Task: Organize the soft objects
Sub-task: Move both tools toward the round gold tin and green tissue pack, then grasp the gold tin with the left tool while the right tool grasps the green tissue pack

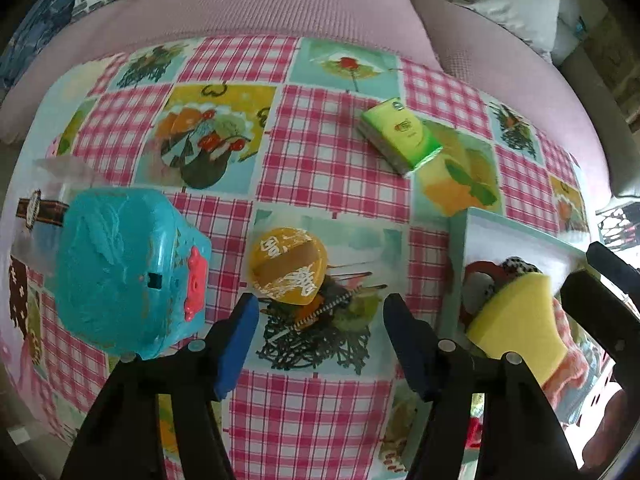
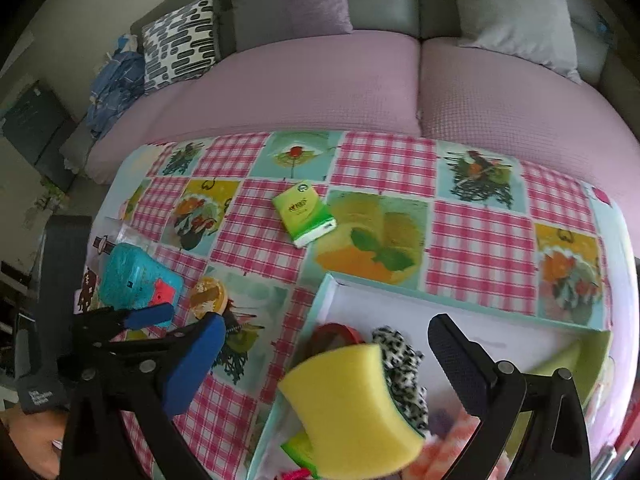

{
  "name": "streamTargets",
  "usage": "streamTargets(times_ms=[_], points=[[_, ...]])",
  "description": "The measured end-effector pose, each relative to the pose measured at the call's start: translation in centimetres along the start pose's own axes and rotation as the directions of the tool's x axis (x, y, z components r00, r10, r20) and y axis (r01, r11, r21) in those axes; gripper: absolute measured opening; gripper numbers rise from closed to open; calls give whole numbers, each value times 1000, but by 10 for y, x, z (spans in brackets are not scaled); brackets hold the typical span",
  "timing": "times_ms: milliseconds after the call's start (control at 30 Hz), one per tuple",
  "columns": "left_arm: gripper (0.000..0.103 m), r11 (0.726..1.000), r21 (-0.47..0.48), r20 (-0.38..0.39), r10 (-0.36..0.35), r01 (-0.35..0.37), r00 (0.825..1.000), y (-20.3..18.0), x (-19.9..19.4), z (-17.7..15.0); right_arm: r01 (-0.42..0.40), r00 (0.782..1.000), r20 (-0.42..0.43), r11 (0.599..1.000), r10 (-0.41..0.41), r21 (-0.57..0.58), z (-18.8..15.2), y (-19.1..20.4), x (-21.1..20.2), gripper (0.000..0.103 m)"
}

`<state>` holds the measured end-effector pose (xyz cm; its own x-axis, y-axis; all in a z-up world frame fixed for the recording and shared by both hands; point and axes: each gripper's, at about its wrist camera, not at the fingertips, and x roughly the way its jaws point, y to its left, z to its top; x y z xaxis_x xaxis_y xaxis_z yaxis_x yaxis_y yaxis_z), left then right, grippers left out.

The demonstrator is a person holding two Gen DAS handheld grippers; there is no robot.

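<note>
A yellow sponge (image 2: 352, 404) lies tilted in the pale green box (image 2: 460, 304), between the open jaws of my right gripper (image 2: 328, 364), not pinched. Under it lie a leopard-print cloth (image 2: 400, 364), a red item (image 2: 332, 334) and a pink fluffy item (image 2: 448, 440). The sponge also shows in the left wrist view (image 1: 516, 320), inside the box (image 1: 520, 232). My left gripper (image 1: 320, 320) is open and empty, just below a round yellow pouch (image 1: 288, 266). A green tissue pack (image 1: 400, 132) lies further back on the table.
A turquoise plastic toy (image 1: 128, 268) sits left of the left gripper, on a clear packet (image 1: 44, 200). The checked tablecloth (image 2: 480, 232) covers the table. A pink sofa (image 2: 320, 84) with cushions stands behind the table's far edge.
</note>
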<state>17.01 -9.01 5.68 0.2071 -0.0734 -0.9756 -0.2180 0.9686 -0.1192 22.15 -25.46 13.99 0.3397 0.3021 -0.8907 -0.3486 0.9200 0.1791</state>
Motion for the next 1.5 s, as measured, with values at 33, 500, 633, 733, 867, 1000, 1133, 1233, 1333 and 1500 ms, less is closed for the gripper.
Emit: streamTargets(times_ms=[33,500,633,733,867,1000,1133,1233,1333,1500], points=[[64,1000,-4,1,4,-4,1000,1,3,0,-4,1000,0,1000,4,-5,1,1,3,102],[57,997,-72,15,31,-30,999,10,29,-4,-50,999,-19,998,49,-24,9,3,41,102],[57,992,-126,20,15,-12,1000,20,37,-4,-45,999,-18,998,44,-33,12,5,46,102],[57,992,-123,31,22,-18,999,20,41,-4,-40,999,-20,998,40,-47,15,6,52,102],[50,993,-114,58,42,-35,997,20,45,1,-42,999,-21,997,41,-60,19,5,62,100],[42,994,-93,96,61,-52,994,24,46,5,-47,999,-23,998,46,-50,20,3,74,99],[39,996,-75,139,51,-40,989,25,45,3,-38,999,-24,998,36,-57,21,3,82,97],[35,998,-67,174,21,-9,984,31,44,0,-31,999,-18,997,30,-65,22,3,84,96],[33,999,-44,202,-2,11,979,37,41,-9,-19,1000,-5,997,19,-79,23,4,84,96],[30,999,16,236,-41,38,971,41,38,-21,1,1000,13,993,1,-117,28,11,85,96]])
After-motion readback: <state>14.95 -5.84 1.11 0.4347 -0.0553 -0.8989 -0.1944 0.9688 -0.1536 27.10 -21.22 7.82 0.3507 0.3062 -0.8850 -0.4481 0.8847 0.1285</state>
